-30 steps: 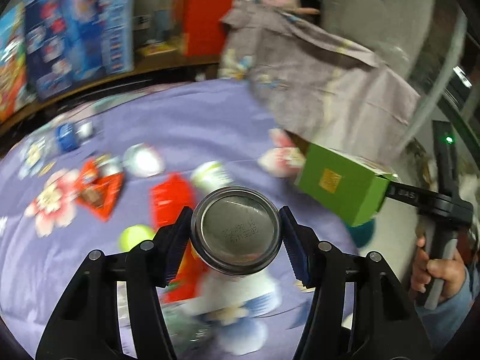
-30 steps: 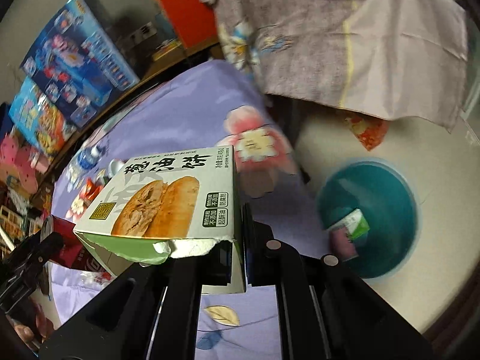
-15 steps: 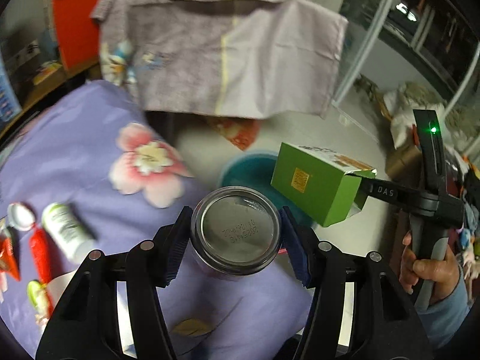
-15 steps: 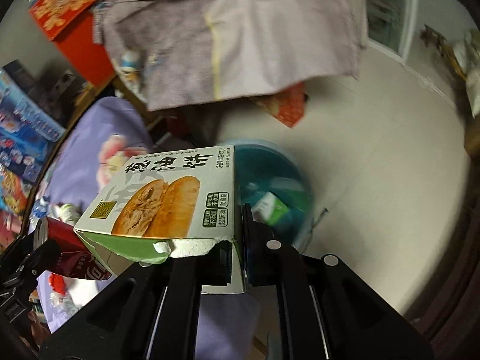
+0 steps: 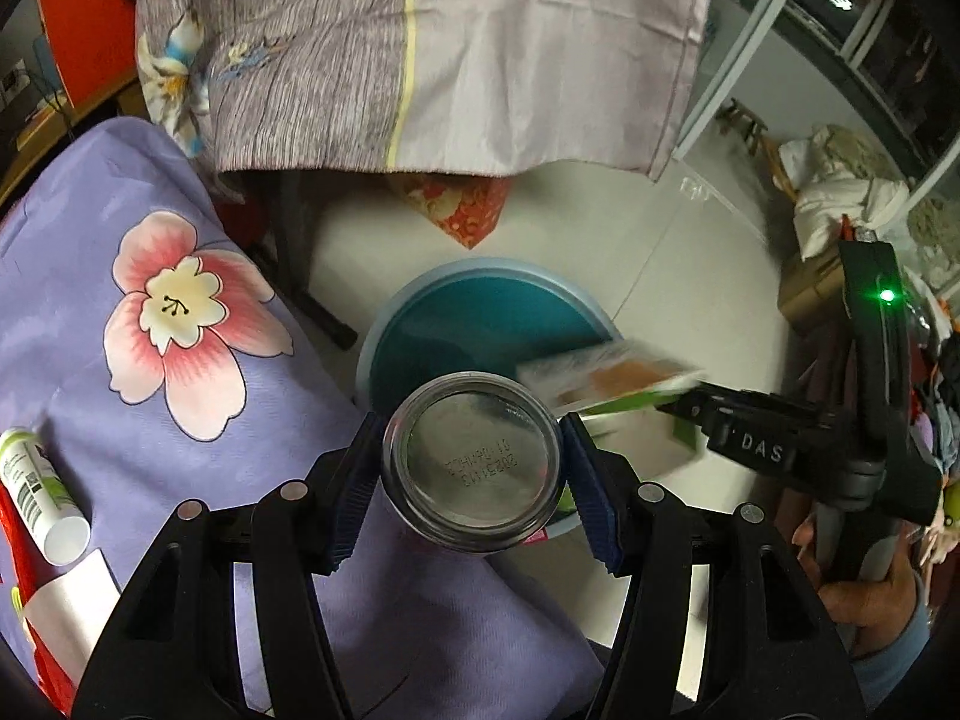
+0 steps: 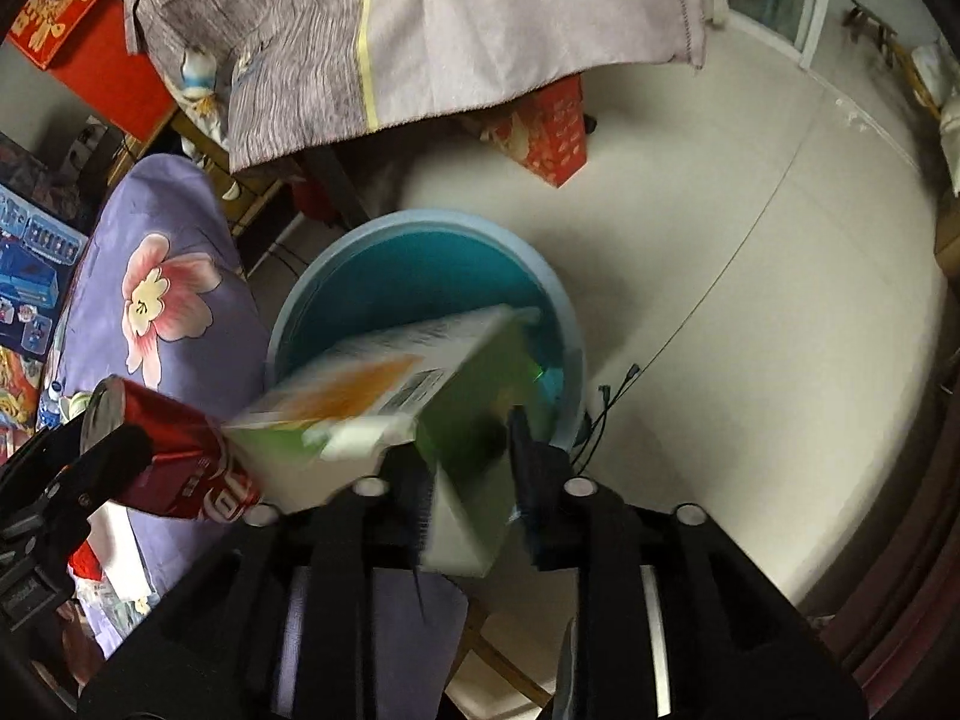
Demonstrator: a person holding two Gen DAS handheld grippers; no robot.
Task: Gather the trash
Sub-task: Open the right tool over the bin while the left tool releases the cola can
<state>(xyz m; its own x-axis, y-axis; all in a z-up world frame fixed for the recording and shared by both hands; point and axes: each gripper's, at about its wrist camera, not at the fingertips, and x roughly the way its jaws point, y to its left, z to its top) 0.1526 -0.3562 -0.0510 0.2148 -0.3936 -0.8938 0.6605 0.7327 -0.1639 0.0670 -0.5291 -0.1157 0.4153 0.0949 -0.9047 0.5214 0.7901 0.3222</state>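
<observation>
My left gripper (image 5: 474,468) is shut on a red soda can (image 5: 474,462), whose silver base faces the camera; the can also shows in the right wrist view (image 6: 174,456). It hangs at the table edge above a teal bin (image 5: 480,312) on the floor. My right gripper (image 6: 468,462) has its jaws apart. The green-and-white pastry box (image 6: 396,396) is blurred and tilted between them, over the bin (image 6: 420,276). The box also shows in the left wrist view (image 5: 606,378).
A purple flowered cloth (image 5: 150,312) covers the table, with a white tube (image 5: 42,492) and red wrappers at its left. A grey cloth (image 5: 420,54) hangs behind. A red box (image 6: 540,138) stands on the pale floor (image 6: 750,240).
Both grippers swung from the table to over the bin. The right jaws have opened and the box tips loose and drops toward the bin. The left gripper still holds the can.
</observation>
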